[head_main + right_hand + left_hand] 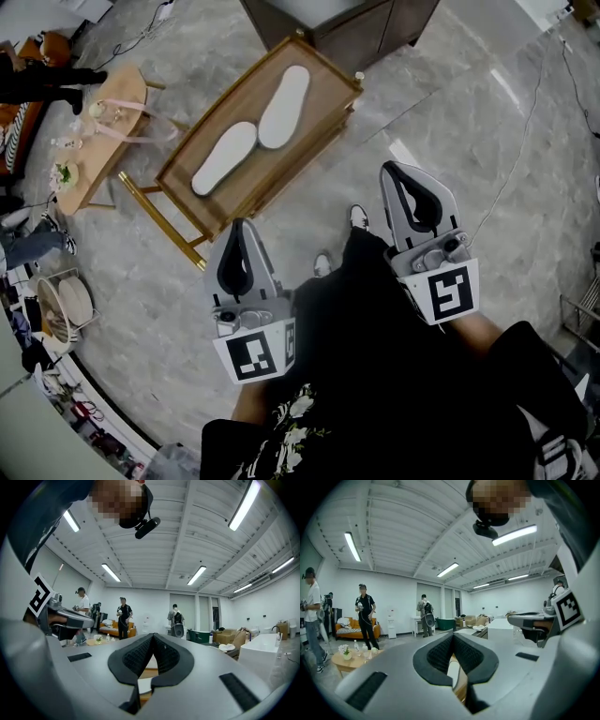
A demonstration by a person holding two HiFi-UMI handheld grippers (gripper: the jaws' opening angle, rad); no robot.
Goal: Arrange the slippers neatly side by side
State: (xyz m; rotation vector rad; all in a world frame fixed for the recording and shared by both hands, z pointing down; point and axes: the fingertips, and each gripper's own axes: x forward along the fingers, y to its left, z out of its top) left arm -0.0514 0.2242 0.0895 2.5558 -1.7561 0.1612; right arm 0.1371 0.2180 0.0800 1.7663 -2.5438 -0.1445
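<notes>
Two slippers (225,157) (284,106), two tools (240,225) (389,169), two tables (323,105) (92,164)

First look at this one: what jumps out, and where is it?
Two white shapes stand out on the wooden tray table at upper centre: the near slipper and the far slipper, lying staggered rather than level. Below them, close to the camera, the left gripper and right gripper are both shut and empty.

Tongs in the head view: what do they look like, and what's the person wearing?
The left tongs and right tongs are pale grey plastic wedges with black pads. Each carries a white cube with black square markers. The person wears black clothes with a white flower print.
</notes>
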